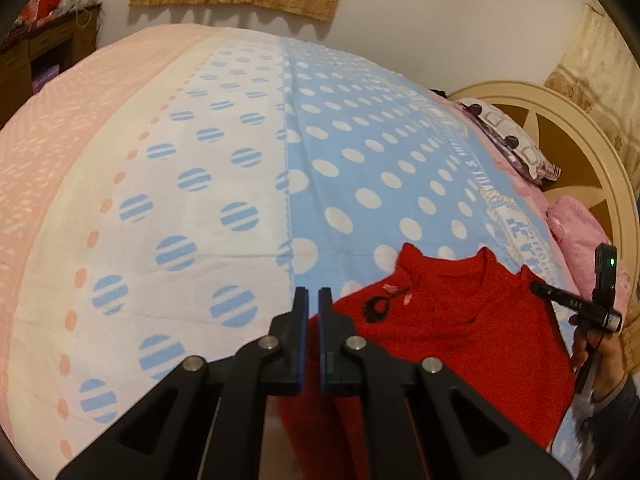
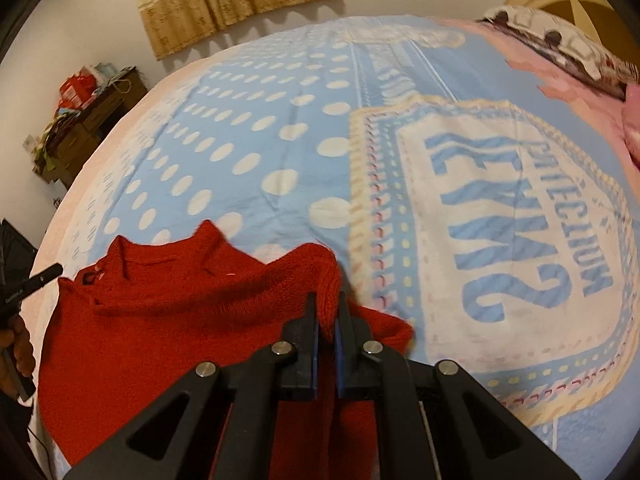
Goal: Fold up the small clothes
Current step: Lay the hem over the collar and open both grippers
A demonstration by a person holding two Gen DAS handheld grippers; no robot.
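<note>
The sleeve (image 2: 326, 280) was pinched by the right gripper (image 2: 327, 312); the sweater (image 2: 168, 328) lay at nine o'clock. The left gripper (image 1: 313, 300), nearly closed, held nothing.

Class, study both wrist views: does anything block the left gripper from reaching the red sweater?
Nothing visible does. The left gripper hangs at the red sweater's edge, only the bedspread around it. The right gripper already pinches a sleeve.

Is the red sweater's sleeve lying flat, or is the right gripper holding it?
Held. The right gripper is shut on the red sweater, whose knit sleeve end stands pinched between its fingers. The body lies spread on the bedspread.
</note>
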